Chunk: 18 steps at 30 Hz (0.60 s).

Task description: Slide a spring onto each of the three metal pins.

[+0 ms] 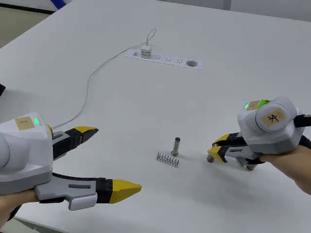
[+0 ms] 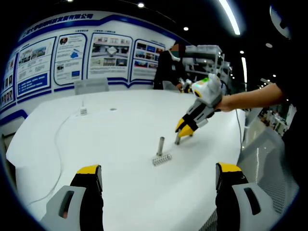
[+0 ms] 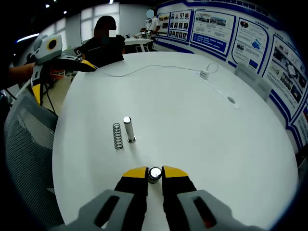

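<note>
Yellow-tipped right tool (image 3: 155,172) — gripping shiny round pin (image 3: 154,174).

a bare metal pin (image 1: 176,146) stands upright on its flared base near the middle of the white table (image 1: 121,107), shiny round top up; a loose spring (image 1: 167,159) lies flat on its side just beside that base; a second pin (image 3: 155,173) stands upright, pinched between the tips of the right gripper (image 1: 217,148), with coils round its lower part; another coiled piece (image 1: 250,166) sits under that gripper's body, mostly hidden
</note>
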### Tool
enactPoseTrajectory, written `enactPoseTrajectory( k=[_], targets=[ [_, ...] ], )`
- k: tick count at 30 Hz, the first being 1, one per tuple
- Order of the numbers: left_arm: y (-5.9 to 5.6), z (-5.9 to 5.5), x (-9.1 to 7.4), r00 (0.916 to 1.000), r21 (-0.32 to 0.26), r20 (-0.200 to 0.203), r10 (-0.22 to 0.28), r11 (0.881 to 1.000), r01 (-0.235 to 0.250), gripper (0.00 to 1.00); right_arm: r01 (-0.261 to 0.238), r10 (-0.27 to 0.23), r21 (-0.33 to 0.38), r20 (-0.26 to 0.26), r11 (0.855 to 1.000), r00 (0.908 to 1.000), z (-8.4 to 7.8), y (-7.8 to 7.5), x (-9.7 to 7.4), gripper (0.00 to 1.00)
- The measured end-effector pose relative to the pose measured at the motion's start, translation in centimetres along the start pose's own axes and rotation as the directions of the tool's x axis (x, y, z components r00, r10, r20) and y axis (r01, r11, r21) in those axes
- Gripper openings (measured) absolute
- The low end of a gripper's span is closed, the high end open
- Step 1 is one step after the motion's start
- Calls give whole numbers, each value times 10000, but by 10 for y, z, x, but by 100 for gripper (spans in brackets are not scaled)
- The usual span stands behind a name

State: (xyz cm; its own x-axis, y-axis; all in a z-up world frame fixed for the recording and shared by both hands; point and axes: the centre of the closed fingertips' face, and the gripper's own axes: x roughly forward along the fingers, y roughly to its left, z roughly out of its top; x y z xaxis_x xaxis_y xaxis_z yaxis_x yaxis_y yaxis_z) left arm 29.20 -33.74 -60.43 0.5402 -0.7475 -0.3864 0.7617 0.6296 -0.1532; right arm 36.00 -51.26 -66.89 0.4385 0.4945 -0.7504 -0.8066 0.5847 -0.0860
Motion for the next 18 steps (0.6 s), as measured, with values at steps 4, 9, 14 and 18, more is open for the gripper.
enactPoseTrajectory(
  k=[4,9,14,18],
  targets=[
    [0,2,-1,9999,-108,101,28,9999,-26,100,55,-55,-95,13,9999,10000,0,-1,-1,12],
    [3,11,-4,9989,-304,442,151,9994,-138,100,97,-99,88,226,9999,9997,5,-3,-5,15],
    [2,13,-5,9989,-198,438,171,9997,-163,100,230,-240,237,458,9995,9987,9,-3,-13,16],
    [1,14,-6,9988,-187,458,193,9997,-185,100,223,-244,298,716,9993,9971,14,0,-19,16]
  ],
)
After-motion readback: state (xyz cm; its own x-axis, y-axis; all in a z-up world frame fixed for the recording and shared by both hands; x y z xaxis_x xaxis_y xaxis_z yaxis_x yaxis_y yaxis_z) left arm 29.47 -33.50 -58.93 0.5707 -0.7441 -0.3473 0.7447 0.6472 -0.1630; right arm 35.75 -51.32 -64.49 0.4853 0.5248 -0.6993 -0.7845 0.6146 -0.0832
